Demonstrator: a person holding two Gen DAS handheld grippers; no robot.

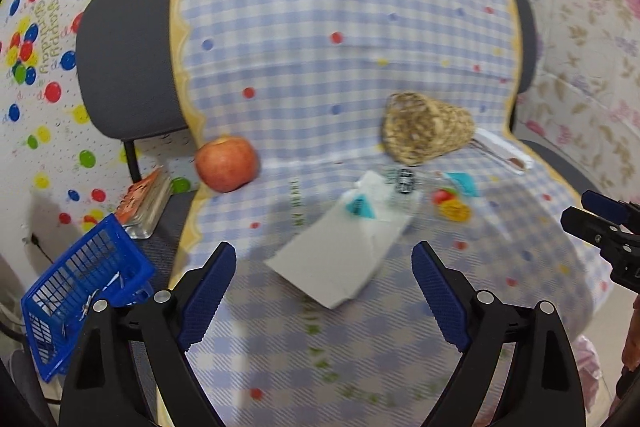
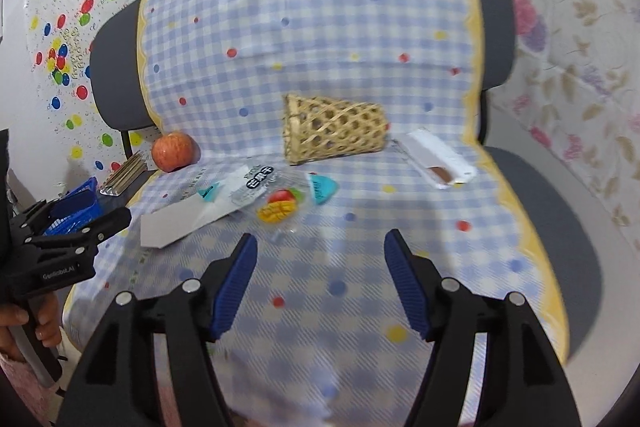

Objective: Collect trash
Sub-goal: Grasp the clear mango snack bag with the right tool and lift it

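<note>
While both grippers hover spread, holding nothing: left gripper [image 1: 324,281] | right gripper [image 2: 320,267] | mango snack wrapper [image 2: 276,201] clear, crumpled, beside grey paper [image 2: 176,223].

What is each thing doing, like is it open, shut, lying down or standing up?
left gripper: open, holding nothing
right gripper: open, holding nothing
woven basket: tipped on its side
apple: whole, resting on the cloth
mango snack wrapper: lying flat
white wrapper: torn open, lying flat
grey card: lying flat
blue crate: tilted beside the chair

Open right tongs [image 2: 320,287], mango wrapper [image 2: 264,197], bamboo basket [image 2: 334,131]
</note>
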